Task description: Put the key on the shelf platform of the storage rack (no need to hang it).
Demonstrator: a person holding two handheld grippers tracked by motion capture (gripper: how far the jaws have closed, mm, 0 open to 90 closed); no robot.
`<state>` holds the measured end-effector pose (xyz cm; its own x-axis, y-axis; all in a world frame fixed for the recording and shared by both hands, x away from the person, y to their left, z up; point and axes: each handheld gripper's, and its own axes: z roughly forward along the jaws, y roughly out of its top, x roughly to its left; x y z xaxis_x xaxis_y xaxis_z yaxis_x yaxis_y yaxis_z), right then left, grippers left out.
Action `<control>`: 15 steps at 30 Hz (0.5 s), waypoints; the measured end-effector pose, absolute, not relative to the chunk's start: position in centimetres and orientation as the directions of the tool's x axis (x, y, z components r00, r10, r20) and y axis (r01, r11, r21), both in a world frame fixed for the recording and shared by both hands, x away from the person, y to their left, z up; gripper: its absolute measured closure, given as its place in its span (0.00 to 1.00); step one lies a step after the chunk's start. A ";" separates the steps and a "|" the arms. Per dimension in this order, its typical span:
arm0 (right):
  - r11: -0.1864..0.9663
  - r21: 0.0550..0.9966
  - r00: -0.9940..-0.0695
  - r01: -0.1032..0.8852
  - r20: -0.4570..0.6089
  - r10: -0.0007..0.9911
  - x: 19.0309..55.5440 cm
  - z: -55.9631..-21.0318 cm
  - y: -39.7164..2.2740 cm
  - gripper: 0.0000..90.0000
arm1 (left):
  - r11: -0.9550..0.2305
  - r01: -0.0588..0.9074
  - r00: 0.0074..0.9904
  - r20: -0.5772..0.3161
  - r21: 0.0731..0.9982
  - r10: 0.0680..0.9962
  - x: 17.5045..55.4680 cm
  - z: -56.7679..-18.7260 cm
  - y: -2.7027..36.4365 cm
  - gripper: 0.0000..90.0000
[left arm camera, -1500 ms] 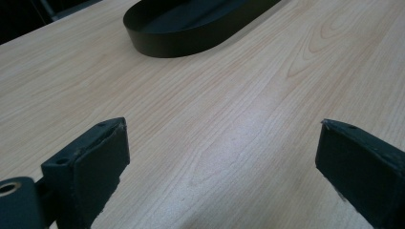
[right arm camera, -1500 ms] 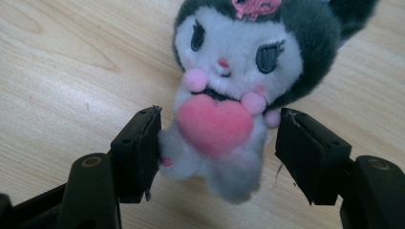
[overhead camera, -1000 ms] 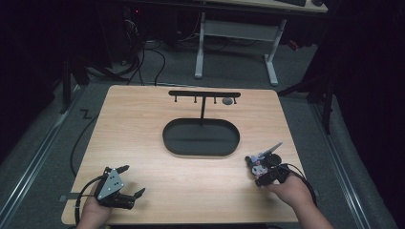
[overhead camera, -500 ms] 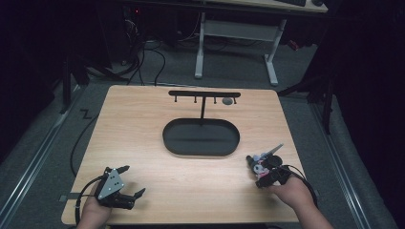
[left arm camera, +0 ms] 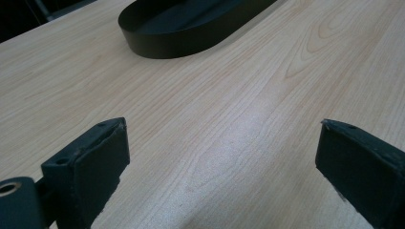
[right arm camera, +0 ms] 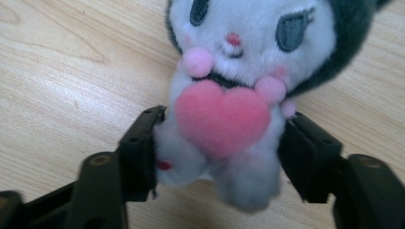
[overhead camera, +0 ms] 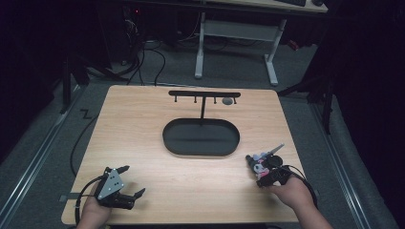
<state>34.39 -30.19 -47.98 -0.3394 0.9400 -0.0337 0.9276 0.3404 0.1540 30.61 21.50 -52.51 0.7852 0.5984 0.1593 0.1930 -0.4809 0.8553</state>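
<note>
- Currently right gripper is clamped on the plush toy's body just below its pink heart, jaws having just closed in on it; toy sits lower right of the high view, on the table.
- Left gripper idles lower left, jaws wide apart, nothing held.
- Keep squeeze central, lift straight up so the soft body doesn't slip.
- Farther up: black oval tray, then hook rack, likely hanging spot.
</note>
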 end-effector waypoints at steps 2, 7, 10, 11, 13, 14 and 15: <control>0.343 0.164 -0.343 0.925 -0.030 0.939 34.4 -47.8 -30.2 0.50 | -0.481 0.192 0.785 0.161 0.855 0.599 30.6 -52.5 21.5 0.05; 0.346 0.158 -0.343 0.925 -0.045 0.938 34.3 -47.6 -30.1 0.52 | -0.482 0.193 0.786 0.160 0.855 0.598 30.6 -52.5 21.5 0.05; 0.343 0.175 -0.341 0.923 -0.040 0.939 34.4 -47.0 -30.1 0.53 | -0.482 0.192 0.785 0.161 0.855 0.598 30.6 -52.5 21.5 0.05; 0.343 0.175 -0.341 0.923 -0.040 0.939 34.4 -47.0 -30.1 0.53 | -0.482 0.192 0.785 0.160 0.855 0.598 30.6 -52.5 21.5 0.05; 0.343 0.185 -0.341 0.921 -0.041 0.939 34.4 -46.5 -30.1 0.53 | -0.482 0.193 0.785 0.160 0.855 0.598 30.6 -52.5 21.5 0.05; 0.335 0.186 -0.333 0.924 -0.041 0.942 34.4 -46.3 -30.1 0.53 | -0.482 0.193 0.785 0.160 0.855 0.598 30.6 -52.5 21.5 0.05; 0.343 0.192 -0.342 0.919 -0.040 0.939 34.5 -46.1 -30.1 0.53 | -0.481 0.192 0.786 0.160 0.855 0.598 30.6 -52.5 21.5 0.05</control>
